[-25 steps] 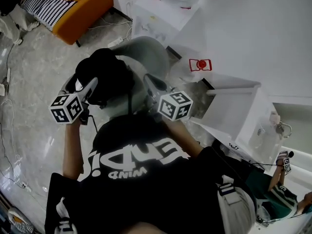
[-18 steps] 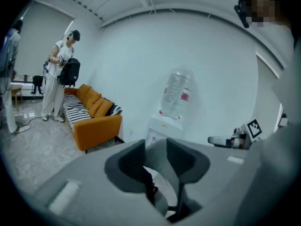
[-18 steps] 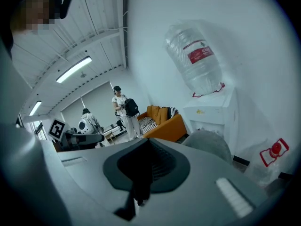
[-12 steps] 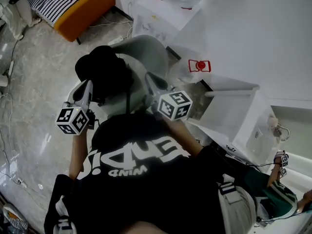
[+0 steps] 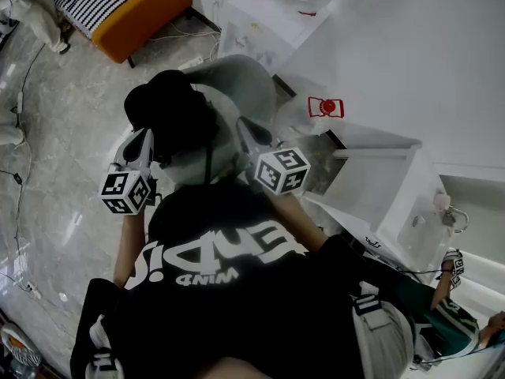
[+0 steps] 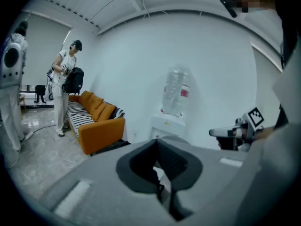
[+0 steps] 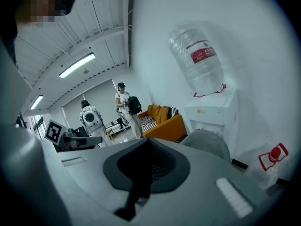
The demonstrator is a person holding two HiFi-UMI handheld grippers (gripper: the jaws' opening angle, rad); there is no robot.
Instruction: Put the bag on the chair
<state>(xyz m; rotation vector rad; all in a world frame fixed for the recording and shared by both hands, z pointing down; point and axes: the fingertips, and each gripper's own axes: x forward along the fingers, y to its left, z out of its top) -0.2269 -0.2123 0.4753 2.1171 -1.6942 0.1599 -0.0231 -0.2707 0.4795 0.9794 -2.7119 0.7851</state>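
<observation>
A black bag point(image 5: 173, 117) rests on the seat of a grey round-backed chair point(image 5: 241, 81), just ahead of me in the head view. My left gripper point(image 5: 142, 138) is at the bag's left edge. Its jaws are shut in the left gripper view point(image 6: 157, 142), with a thin black strap point(image 6: 162, 197) trailing down from between them. My right gripper point(image 5: 243, 125) is at the bag's right side, over the seat. It is shut too point(image 7: 146, 142), and a black strap point(image 7: 136, 192) hangs from its jaws. The chair's back point(image 7: 207, 142) shows beyond it.
A white water dispenser point(image 5: 260, 22) stands behind the chair and a white desk point(image 5: 410, 54) to its right. A white open box point(image 5: 387, 188) sits at right. An orange sofa point(image 5: 134, 14) is far left, with cables on the floor. People point(image 6: 63, 86) stand near the sofa.
My left gripper has shifted right and nearer to me, in against the bag's left edge. The right gripper has stayed where it was.
</observation>
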